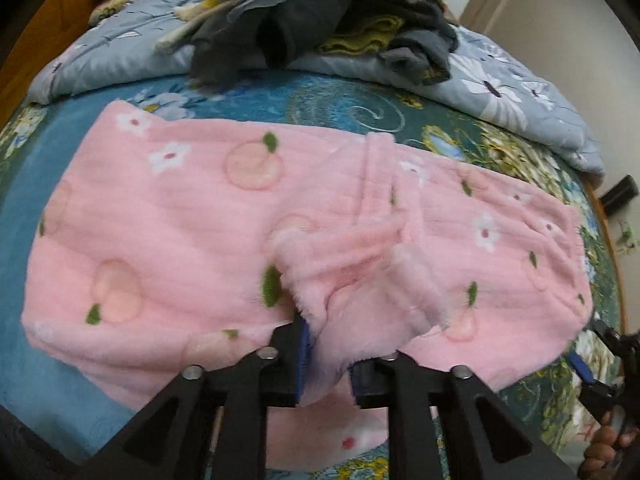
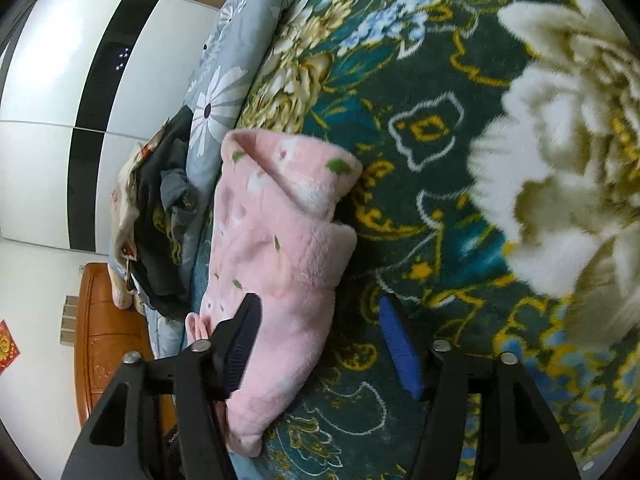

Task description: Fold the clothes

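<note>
A pink fleece garment (image 1: 192,224) with peach and flower prints lies spread across the bed. My left gripper (image 1: 326,354) is shut on a bunched fold of it near its front edge, lifting the fabric between the blue pads. In the right wrist view the same pink garment (image 2: 272,248) lies folded along the left. My right gripper (image 2: 320,344) is open and empty, its left finger over the garment's edge and its right finger over the blanket. The right gripper also shows in the left wrist view (image 1: 596,364) at the far right.
A dark green floral blanket (image 2: 440,160) covers the bed. A pile of dark and patterned clothes (image 1: 320,20) lies on a grey-blue floral quilt (image 1: 500,84) at the back. A wooden bed frame (image 2: 108,336) and a white wardrobe (image 2: 48,100) stand beyond.
</note>
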The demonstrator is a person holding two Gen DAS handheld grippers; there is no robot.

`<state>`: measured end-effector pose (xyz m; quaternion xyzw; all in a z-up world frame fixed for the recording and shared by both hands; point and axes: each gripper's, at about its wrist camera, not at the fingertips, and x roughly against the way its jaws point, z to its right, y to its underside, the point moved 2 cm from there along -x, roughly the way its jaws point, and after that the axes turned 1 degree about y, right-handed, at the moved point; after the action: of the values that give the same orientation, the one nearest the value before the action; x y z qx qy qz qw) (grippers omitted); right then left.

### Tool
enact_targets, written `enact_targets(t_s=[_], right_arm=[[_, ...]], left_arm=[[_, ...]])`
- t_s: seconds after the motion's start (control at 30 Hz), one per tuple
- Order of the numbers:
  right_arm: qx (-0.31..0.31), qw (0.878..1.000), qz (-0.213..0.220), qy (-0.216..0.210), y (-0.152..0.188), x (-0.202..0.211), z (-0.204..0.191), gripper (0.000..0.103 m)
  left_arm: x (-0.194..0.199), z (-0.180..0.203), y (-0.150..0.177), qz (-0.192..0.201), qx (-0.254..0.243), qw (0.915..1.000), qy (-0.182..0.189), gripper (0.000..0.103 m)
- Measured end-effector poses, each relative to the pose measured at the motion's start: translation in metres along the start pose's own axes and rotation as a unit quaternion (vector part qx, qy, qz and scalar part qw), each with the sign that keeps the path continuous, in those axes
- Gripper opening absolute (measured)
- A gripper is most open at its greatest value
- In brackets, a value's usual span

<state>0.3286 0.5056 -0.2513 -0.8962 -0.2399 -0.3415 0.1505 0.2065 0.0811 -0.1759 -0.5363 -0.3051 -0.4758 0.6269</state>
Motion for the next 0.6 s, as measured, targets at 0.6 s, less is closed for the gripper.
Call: enact_targets(t_s=[0.6], right_arm=[[-0.017, 0.999, 0.025, 0.032, -0.034, -0.044, -0.017, 0.067]], left_arm=[[0.022, -0.032, -0.015, 0.052, 0.132, 0.9726, 0.184, 0.062]])
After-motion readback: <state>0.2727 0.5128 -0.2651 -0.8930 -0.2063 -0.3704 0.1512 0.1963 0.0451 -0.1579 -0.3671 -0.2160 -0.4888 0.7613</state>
